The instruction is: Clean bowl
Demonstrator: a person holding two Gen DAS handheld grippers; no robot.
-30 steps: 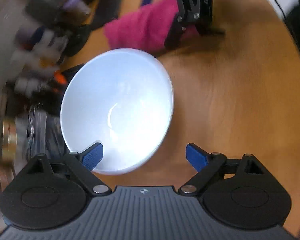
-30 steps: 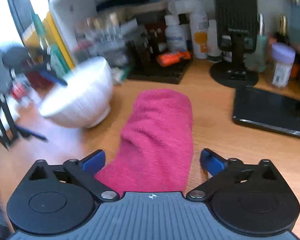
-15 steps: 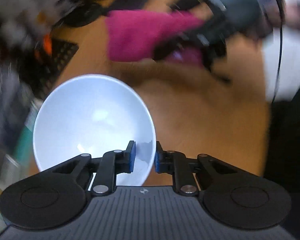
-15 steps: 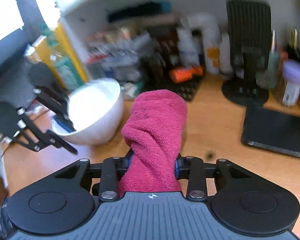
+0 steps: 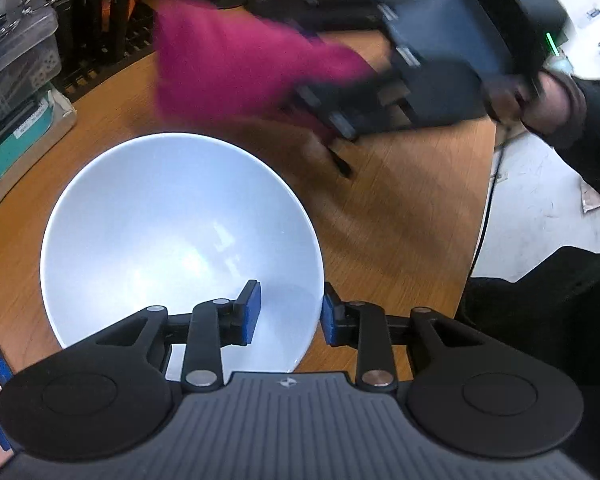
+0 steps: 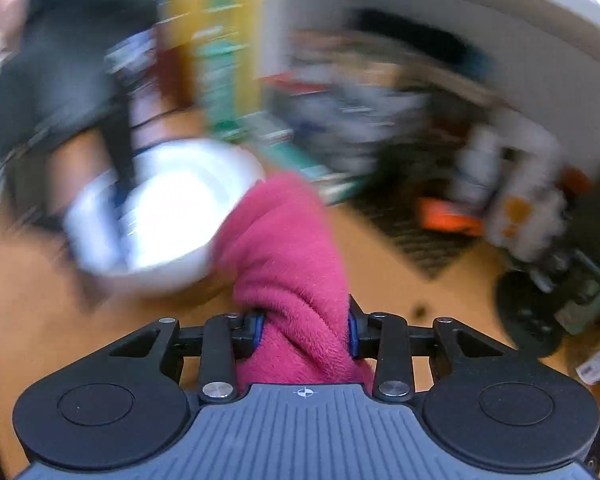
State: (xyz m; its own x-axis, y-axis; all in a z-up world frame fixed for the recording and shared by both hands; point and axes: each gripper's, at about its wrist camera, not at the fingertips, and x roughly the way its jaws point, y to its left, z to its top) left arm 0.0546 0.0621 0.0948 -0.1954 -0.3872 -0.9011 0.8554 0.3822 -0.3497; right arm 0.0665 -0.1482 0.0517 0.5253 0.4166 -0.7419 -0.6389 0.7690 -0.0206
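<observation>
Right wrist view: my right tool still clamps pink towel, now nearer bowl; left tool pinches bowl rim; clutter blurred.

Two close wrist views over one shared bowl.

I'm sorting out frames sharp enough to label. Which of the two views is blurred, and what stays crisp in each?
Left wrist view: the white bowl and left claw are crisp; the pink towel and right claw are motion-smeared. Right wrist view: nearly everything streaks, shelf clutter included; only the right claw's own body and the towel pinched in it read clearly.
</observation>
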